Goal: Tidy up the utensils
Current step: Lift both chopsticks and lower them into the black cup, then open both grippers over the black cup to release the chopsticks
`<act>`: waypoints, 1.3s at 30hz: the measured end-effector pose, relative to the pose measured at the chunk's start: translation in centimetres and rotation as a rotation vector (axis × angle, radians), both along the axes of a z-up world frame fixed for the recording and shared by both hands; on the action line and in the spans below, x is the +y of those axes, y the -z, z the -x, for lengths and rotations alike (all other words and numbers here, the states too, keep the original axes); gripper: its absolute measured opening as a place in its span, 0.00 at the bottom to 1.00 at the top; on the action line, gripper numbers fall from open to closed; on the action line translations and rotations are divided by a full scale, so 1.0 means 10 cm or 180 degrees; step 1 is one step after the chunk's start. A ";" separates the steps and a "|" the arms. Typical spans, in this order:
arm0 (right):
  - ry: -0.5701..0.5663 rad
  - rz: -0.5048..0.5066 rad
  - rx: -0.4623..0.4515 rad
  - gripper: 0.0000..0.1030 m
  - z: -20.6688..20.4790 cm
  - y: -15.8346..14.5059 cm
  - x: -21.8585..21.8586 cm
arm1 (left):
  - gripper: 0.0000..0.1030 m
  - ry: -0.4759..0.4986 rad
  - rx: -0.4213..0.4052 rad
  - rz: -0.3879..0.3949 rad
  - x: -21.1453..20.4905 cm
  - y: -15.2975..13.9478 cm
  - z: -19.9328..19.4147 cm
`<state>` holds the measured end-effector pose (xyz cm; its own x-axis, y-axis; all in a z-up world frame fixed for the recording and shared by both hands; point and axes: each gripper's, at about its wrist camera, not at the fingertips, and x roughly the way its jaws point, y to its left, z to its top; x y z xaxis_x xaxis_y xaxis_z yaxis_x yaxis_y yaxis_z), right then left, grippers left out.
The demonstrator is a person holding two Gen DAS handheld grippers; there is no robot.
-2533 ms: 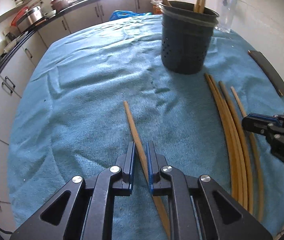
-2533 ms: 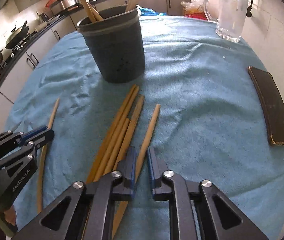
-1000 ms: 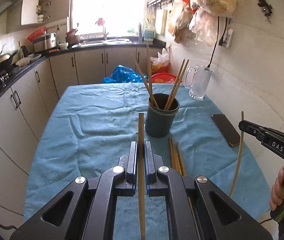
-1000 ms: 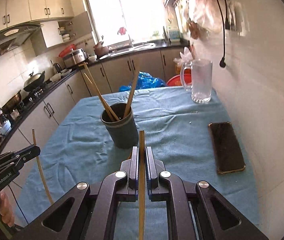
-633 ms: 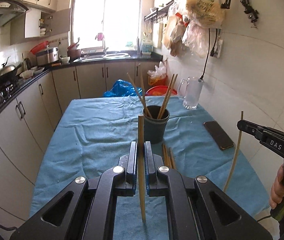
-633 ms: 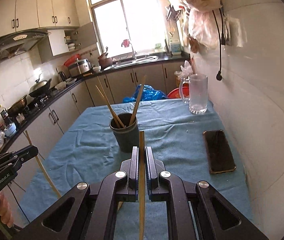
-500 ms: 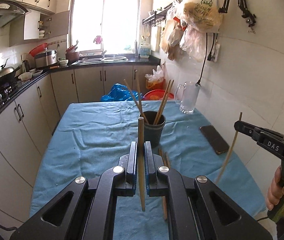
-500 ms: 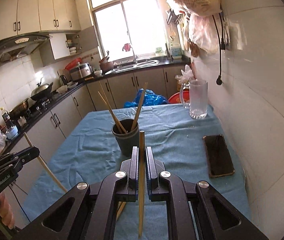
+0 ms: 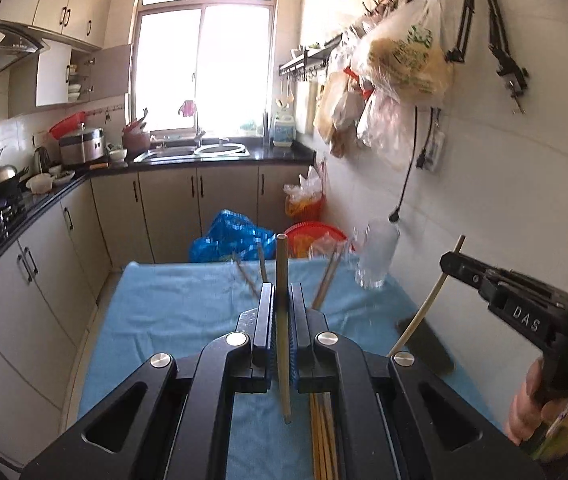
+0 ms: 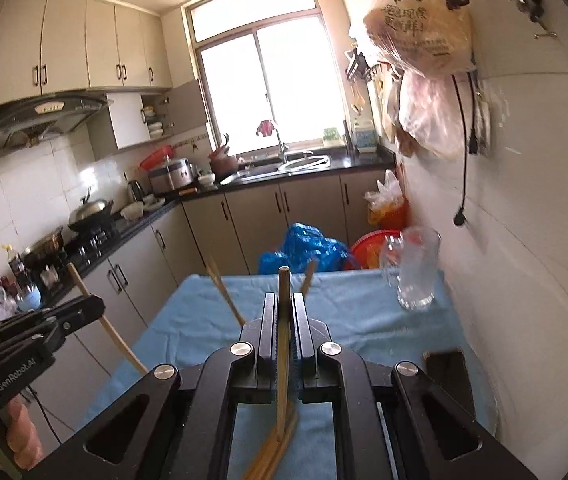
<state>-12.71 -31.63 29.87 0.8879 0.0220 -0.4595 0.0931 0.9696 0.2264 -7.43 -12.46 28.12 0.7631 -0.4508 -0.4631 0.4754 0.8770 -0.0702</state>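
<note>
Both grippers have risen well clear of the surface (image 9: 171,320) since a second ago, and the view now takes in far more of the kitchen.

Left gripper (image 9: 282,336) is clenched on one chopstick (image 9: 282,280), stick near upright, lower tip hanging free. Right gripper (image 10: 284,332) is likewise clamped on its own chopstick (image 10: 283,288), also near upright.

Below at 6 o'clock: spare chopsticks (image 9: 322,432) lie loose on the blue cloth, long axes running away from the camera.

Ahead at 12 o'clock: the holder is hidden behind the gripper fingers in both views; only the chopsticks standing in it (image 9: 326,280) show, fanned out. Judging by that, the holder sits dead ahead and lower, so each held stick is already roughly aligned for a drop-in. Neither hand looks clearly nearer.

Further out at 1 o'clock: glass mug (image 10: 416,272); phone (image 9: 430,344) at 3 o'clock.
</note>
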 end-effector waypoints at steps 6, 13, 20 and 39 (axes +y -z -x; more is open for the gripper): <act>0.0045 -0.0170 -0.0129 0.06 -0.50 -0.22 -0.13 | 0.06 -0.0056 -0.0087 0.0108 -0.19 -0.28 -0.47; 0.0135 -0.0233 -0.0052 0.07 -1.01 -0.06 -0.18 | 0.06 -0.0087 0.0051 0.0040 -0.48 -0.09 -1.04; 0.0142 -0.0386 0.0453 0.07 -1.41 0.59 -0.29 | 0.06 -0.0046 0.0396 -0.0249 -0.71 0.46 -1.38; 0.0163 -0.0515 0.0490 0.57 -1.08 0.61 -0.44 | 0.48 -0.0126 0.0142 0.0005 -0.14 0.23 -0.70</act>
<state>-1.96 -36.07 23.82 0.8095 0.0633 -0.5837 0.1866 0.9149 0.3581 -0.39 -13.87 25.80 0.7589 -0.4215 -0.4964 0.4368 0.8949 -0.0920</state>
